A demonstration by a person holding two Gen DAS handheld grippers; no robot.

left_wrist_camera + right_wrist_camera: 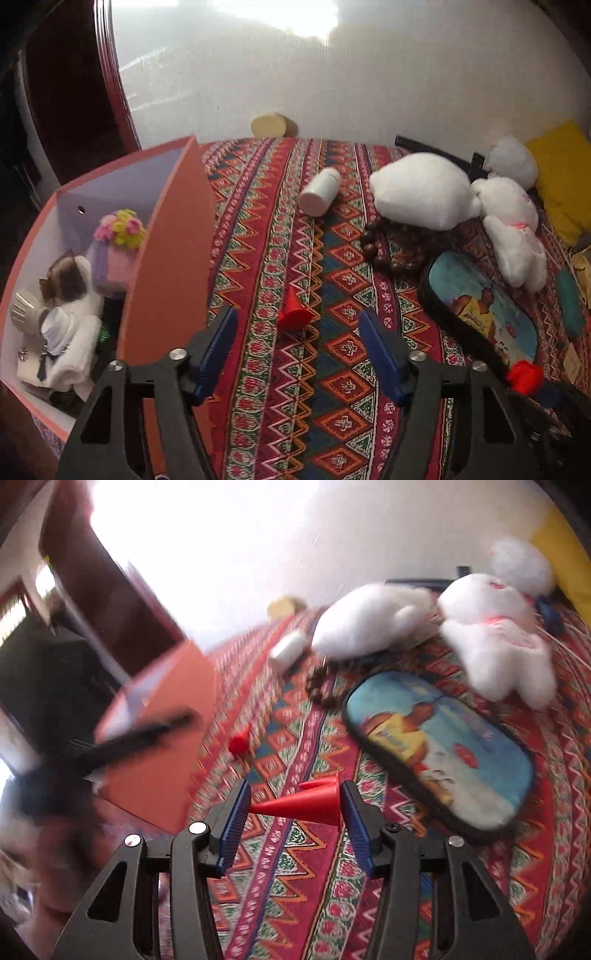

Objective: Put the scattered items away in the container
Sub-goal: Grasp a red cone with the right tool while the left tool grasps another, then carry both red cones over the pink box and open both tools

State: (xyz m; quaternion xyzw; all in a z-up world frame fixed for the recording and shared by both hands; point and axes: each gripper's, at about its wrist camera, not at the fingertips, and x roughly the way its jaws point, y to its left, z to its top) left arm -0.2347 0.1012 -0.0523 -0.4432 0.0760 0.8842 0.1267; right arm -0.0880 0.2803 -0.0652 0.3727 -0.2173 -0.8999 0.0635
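An orange box (pixel 166 258) stands at the left on the patterned cloth and holds several items. My left gripper (pixel 297 332) is open and empty, just right of the box, with a small red cone (pixel 293 314) lying on the cloth between and beyond its fingertips. My right gripper (pixel 293 808) is shut on another red cone (pixel 306 805), held sideways above the cloth. That cone also shows at the lower right of the left wrist view (pixel 524 376). The box (pixel 162 731) and the first cone (pixel 239 743) appear blurred in the right wrist view.
On the cloth lie a white bottle (pixel 319 192), a white pillow (pixel 424 192), a white plush toy (pixel 513 229), dark wooden beads (pixel 388 251) and a picture pencil case (pixel 480 306). A yellow cushion (pixel 561 177) sits far right. A white wall is behind.
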